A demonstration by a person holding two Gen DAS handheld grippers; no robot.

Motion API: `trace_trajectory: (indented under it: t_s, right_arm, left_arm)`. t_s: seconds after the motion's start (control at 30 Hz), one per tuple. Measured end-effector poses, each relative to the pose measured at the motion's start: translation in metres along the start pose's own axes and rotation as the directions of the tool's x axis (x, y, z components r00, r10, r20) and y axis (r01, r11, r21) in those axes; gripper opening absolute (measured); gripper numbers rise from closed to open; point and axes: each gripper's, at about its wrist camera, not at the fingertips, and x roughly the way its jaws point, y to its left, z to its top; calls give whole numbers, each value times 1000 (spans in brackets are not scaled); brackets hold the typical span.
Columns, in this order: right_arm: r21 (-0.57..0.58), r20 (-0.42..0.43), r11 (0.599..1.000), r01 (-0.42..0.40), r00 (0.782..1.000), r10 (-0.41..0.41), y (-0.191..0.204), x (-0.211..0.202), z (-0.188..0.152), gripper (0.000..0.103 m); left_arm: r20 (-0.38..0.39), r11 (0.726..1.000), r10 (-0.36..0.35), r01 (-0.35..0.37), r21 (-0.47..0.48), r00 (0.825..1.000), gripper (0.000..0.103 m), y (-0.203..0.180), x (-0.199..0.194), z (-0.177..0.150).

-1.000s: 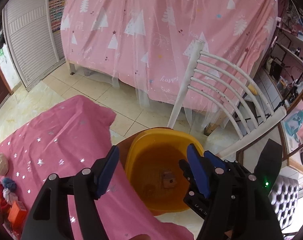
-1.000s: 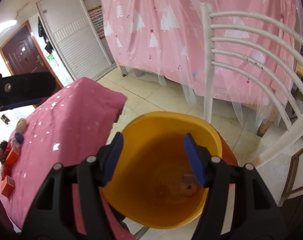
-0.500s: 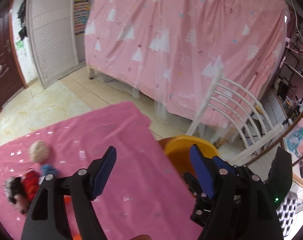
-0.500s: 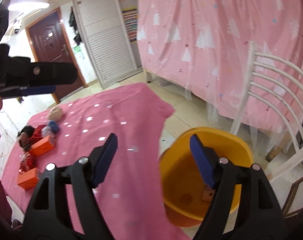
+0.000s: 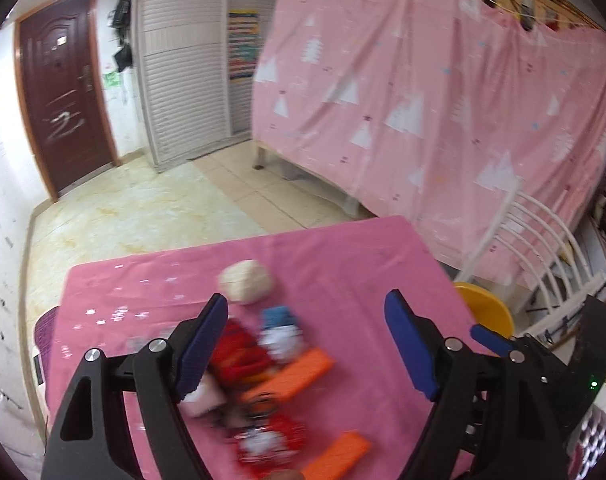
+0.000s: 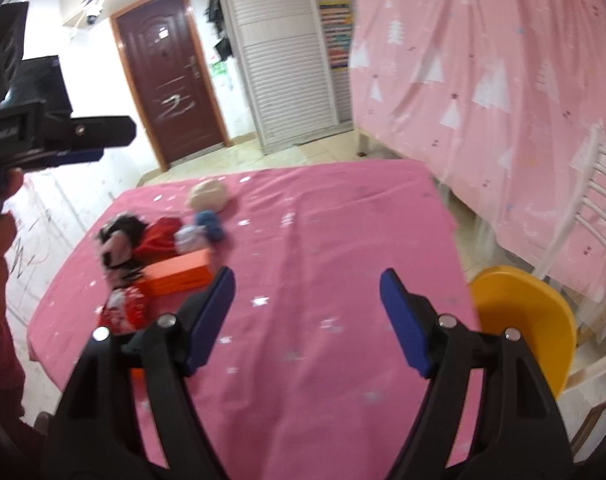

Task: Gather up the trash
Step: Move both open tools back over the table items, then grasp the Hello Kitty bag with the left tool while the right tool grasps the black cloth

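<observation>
A heap of trash lies on the pink tablecloth: a beige ball, a blue scrap, a red wrapper, two orange boxes and a red-and-white packet. My left gripper hovers above the heap, its jaws still opening, nothing between them. My right gripper is open and empty over bare cloth, right of the heap's orange box. The yellow tub stands off the table's right edge.
A white slatted chair stands behind the tub. A pink curtain with white trees hangs at the back right. A brown door and white shutters are at the far wall. Tiled floor lies beyond the table.
Both grippers have swung left from above the yellow tub to over the table. The left one now faces the trash heap. Both jaws have widened.
</observation>
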Motion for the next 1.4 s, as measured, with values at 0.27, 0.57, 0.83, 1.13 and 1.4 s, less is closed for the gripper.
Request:
trace_trajectory:
  t_s: [0.27,0.57,0.83,1.13,1.4]
  right_arm:
    - [-59,-44,998,-26,999,23,39,13,-3,79]
    - [-111,-74,993,-46,997,38,74,29,6,79]
    - [-189,-73,978,-86,995,73,117,38,20,79]
    - [-269,-97,955,-123,990,100,157,48,23,79]
    - [-304,-132,939,-159,983,124,182,66,30,79]
  left_arm:
    - [-29,994,79,-81,-69,996,76,77,2,-22]
    - [-93,990,112,-120,-80,989,77,131,21,-52]
    - [-149,991,75,-91,-100,986,77,157,48,-74]
    - [-157,994,-18,1,-113,987,50,167,69,-87]
    - [-133,992,-6,-10,-122,991,25,182,59,-97]
